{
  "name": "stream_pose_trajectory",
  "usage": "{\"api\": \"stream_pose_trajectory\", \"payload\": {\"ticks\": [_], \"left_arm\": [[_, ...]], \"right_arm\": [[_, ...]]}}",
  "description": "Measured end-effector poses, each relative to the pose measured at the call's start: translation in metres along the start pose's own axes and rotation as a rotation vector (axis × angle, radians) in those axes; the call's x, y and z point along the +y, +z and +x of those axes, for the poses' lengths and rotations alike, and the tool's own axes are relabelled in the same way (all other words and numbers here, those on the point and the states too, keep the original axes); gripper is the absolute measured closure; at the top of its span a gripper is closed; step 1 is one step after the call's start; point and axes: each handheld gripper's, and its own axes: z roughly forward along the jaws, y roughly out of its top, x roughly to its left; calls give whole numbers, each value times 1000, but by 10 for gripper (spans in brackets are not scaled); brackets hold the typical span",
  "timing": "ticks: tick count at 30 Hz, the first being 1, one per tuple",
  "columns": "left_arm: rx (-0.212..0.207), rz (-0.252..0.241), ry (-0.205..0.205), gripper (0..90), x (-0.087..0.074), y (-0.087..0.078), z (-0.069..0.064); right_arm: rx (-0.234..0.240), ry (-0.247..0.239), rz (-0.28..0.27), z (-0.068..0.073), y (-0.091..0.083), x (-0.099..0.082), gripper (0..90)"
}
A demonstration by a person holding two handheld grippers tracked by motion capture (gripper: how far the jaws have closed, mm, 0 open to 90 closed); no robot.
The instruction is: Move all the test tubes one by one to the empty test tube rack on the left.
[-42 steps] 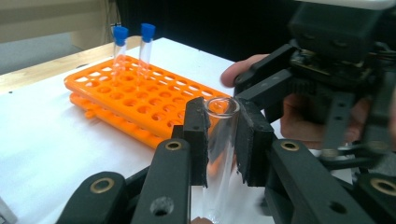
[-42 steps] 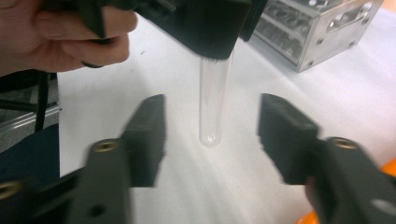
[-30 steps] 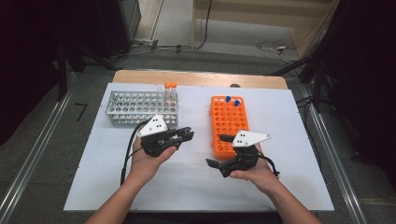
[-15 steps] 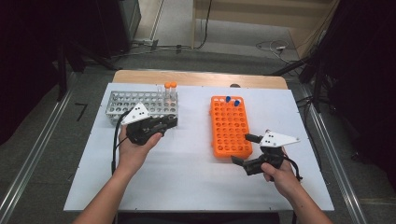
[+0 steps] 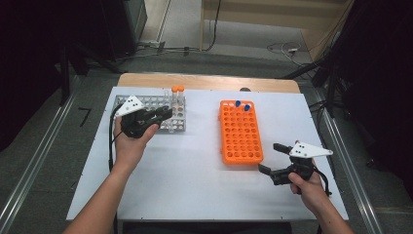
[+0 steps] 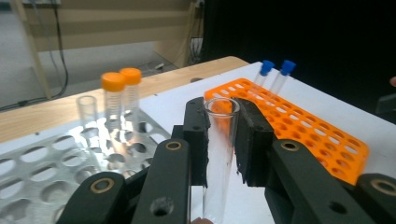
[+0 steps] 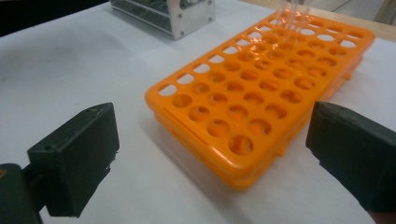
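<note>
Both hands have swung outward from the orange rack (image 5: 240,131): the left gripper (image 5: 163,114), clamped on a clear tube (image 6: 218,154), hangs over the metal rack (image 5: 151,103), where a tilted tube could catch a rim, while the right gripper (image 5: 272,157) gapes empty.

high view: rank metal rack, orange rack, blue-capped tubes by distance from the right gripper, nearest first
1. orange rack: just up and left of the right gripper, near its front corner.
2. blue-capped tubes: at that rack's far end.
3. metal rack: far left side of the table, by the left gripper.
</note>
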Motion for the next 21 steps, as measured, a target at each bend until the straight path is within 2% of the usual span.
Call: {"api": "stream_pose_trajectory", "payload": {"ticks": [6, 11, 21], "left_arm": [[56, -4, -27, 764, 4, 2, 15], [93, -6, -19, 764, 13, 8, 25], [160, -10, 0, 764, 34, 24, 45]], "right_arm": [[-27, 20, 6, -10, -11, -12, 12], [-53, 30, 7, -18, -16, -17, 12], [-65, 62, -7, -25, -18, -20, 13]]}}
